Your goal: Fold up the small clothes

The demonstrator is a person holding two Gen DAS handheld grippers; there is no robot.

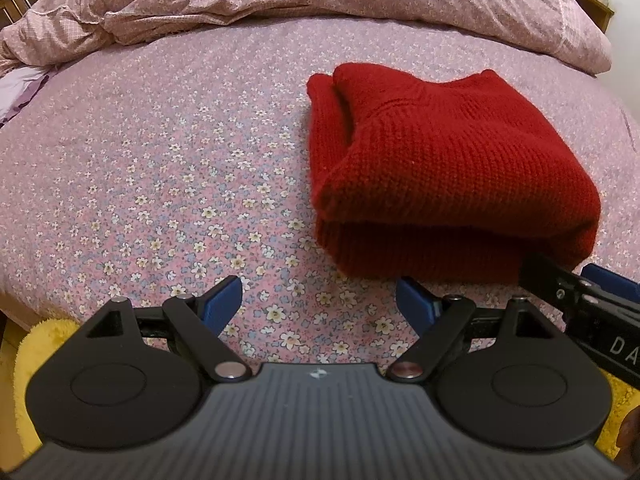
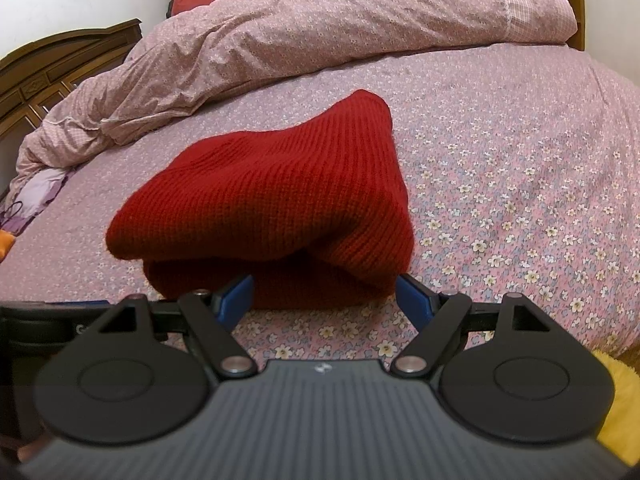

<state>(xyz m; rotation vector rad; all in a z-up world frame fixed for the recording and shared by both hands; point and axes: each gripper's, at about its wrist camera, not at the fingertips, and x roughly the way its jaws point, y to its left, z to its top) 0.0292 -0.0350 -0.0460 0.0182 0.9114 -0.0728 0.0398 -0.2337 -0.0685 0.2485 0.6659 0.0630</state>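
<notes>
My left gripper (image 1: 319, 300) has its blue fingers (image 1: 222, 298) spread wide with nothing between them; only the flowered bedsheet (image 1: 160, 168) shows in the gap. The folded red sweater (image 1: 448, 168) lies ahead of this gripper and off to its right, flat on the sheet, with its near folded edge just past my right-hand fingertip. At the far right of the left wrist view, my right gripper (image 1: 580, 292) shows as a black arm with a blue tip, right up against the sweater's near right corner.

My right gripper (image 2: 325, 294) is also spread wide and grips nothing. In the right wrist view the sweater (image 2: 264, 200) sits directly ahead, its near edge right at my fingertips (image 2: 238, 296); the left fingertip overlaps that edge in the view, and I cannot tell whether it touches the knit. The sweater's top layer bulges up over the lower one, leaving a dark fold line along the front.

Beyond the sweater, a rumpled pink quilt (image 2: 320, 36) is heaped across the far side of the bed. A dark wooden headboard (image 2: 52, 68) stands far off to the left of my right gripper. Something fuzzy and yellow (image 2: 616, 400) sits beside the gripper body at the lower right.
</notes>
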